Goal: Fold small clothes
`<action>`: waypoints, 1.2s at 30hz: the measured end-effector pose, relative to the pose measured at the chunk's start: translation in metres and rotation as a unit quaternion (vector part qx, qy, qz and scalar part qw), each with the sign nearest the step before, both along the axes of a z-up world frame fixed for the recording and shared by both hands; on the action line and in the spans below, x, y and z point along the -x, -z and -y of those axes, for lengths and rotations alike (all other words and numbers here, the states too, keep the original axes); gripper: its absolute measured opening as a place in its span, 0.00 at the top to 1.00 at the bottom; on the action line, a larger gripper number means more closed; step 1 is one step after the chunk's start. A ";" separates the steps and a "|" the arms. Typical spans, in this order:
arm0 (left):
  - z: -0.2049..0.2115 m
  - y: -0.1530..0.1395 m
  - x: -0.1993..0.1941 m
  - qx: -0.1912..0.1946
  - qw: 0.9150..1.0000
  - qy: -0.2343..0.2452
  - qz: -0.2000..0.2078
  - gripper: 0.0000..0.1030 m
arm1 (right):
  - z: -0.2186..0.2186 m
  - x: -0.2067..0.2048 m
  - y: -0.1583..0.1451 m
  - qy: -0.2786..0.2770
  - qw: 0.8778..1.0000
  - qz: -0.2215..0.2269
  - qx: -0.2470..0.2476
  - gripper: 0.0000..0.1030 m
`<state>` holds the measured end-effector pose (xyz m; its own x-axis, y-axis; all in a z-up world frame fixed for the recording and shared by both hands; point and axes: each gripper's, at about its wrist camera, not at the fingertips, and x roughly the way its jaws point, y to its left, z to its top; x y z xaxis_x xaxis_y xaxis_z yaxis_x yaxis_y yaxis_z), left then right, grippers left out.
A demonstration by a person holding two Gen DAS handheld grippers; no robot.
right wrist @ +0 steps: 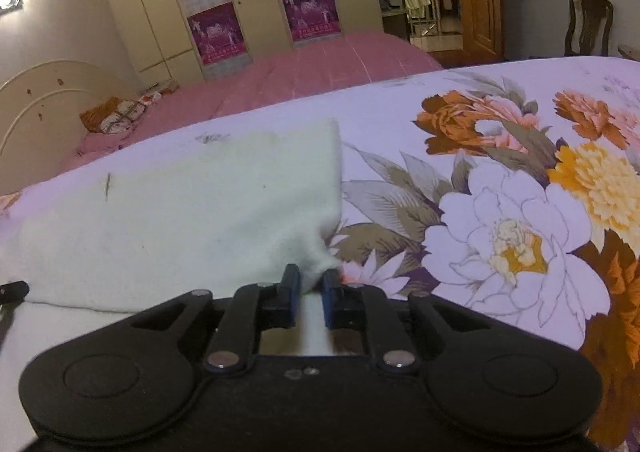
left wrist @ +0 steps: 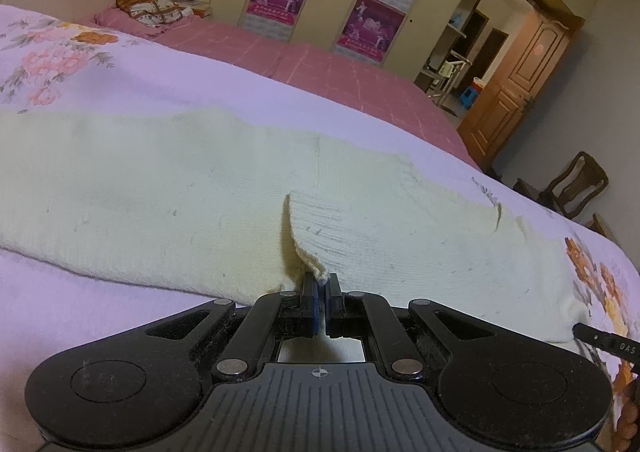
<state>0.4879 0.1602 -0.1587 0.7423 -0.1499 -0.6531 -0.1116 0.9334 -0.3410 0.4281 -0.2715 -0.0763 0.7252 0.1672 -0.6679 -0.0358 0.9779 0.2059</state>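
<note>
Left wrist view: left gripper (left wrist: pixel 322 284) pinches the cream knit top (left wrist: pixel 160 196) hem; right gripper (right wrist: pixel 311 284) nips its corner, looser. Soft, floppy, light, so grab edges.

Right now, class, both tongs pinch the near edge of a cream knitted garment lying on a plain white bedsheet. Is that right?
Not quite. The left tongs and right tongs do pinch the cream knitted garment, but the bedsheet is not plain white: the right wrist view shows lilac fabric printed with large flowers.
</note>
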 end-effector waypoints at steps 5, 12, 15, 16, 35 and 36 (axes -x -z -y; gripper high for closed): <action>-0.003 -0.002 0.001 0.003 1.000 0.011 0.000 0.97 | -0.003 0.002 0.001 -0.006 1.000 0.002 0.013 0.89; 0.024 -0.032 0.012 -0.109 0.992 0.002 0.068 0.27 | -0.007 0.001 -0.010 -0.007 0.999 0.032 0.003 0.84; 0.064 -0.036 -0.002 -0.117 0.987 0.059 0.090 0.27 | -0.024 -0.014 -0.009 -0.013 0.999 0.037 -0.014 0.78; 0.076 -0.035 -0.008 -0.116 0.986 0.075 0.095 0.27 | -0.034 -0.018 -0.010 -0.018 0.999 0.041 -0.015 0.76; 0.062 -0.002 -0.018 -0.124 0.986 0.088 0.063 0.27 | -0.027 0.017 -0.034 0.003 0.994 0.108 0.020 0.80; 0.060 -0.001 -0.018 -0.121 0.987 0.089 0.063 0.27 | -0.026 0.017 -0.038 0.011 0.994 0.111 0.013 0.80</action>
